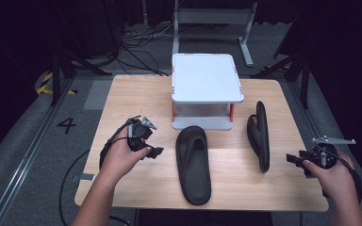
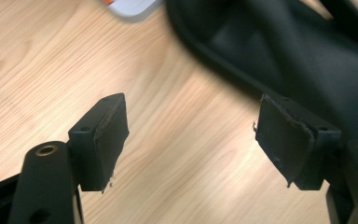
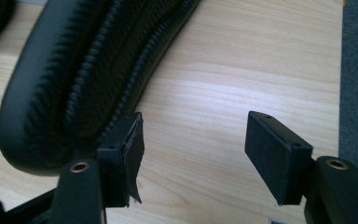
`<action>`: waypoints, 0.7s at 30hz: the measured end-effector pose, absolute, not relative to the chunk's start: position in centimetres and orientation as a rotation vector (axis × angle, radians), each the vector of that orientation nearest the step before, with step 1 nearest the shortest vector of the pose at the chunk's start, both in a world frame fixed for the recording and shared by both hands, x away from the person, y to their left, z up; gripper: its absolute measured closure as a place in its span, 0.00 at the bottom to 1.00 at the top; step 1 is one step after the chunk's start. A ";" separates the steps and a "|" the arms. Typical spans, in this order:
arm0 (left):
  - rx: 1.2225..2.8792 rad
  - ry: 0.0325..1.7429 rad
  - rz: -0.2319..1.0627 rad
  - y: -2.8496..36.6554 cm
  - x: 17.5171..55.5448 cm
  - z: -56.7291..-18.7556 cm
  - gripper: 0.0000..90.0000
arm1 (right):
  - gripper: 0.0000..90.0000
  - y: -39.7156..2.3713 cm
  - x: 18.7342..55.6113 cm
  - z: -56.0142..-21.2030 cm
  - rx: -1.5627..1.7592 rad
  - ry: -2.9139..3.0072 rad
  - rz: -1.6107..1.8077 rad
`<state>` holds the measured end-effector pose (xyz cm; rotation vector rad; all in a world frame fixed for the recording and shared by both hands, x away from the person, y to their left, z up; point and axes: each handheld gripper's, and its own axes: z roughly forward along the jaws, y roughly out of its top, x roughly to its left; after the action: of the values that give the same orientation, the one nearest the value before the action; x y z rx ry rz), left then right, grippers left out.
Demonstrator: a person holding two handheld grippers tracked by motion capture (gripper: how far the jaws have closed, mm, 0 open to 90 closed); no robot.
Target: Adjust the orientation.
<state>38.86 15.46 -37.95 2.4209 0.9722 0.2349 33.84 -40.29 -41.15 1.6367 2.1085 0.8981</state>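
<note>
High view: two slippers, both tongs empty

High view puts the flat slipper (image 1: 193,165) mid-bench, sole down, long axis running 12 to 6, toe end near the white stand (image 1: 207,77). Left tongs (image 1: 154,151) sit at its 9 o'clock, just beside it, tips aimed at 3. Left gripper view: jaws wide apart, nothing between the pads (image 2: 109,140), bare bench (image 2: 74,70) under them, slipper (image 2: 307,60) past the right-hand jaw.

Second slipper (image 1: 260,136) stands on its edge at 3 o'clock of the first, also lying 12 to 6. Right tongs (image 1: 292,158) at its 4 o'clock, near, tips aimed at 9. Right gripper view: jaws open and empty, ribbed sole (image 3: 88,79) ahead toward 11.

Each hand is nearer its own slipper; likely each grabs across the short width.
</note>
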 end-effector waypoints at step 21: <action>2.438 1.177 0.257 20.6 35.6 -40.3 0.25 | 0.89 -33.2 40.0 -37.0 1.263 2.276 0.880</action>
<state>35.61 20.56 -40.34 2.4375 1.1765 0.2566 39.98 -33.23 -37.00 1.2630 2.2755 0.8797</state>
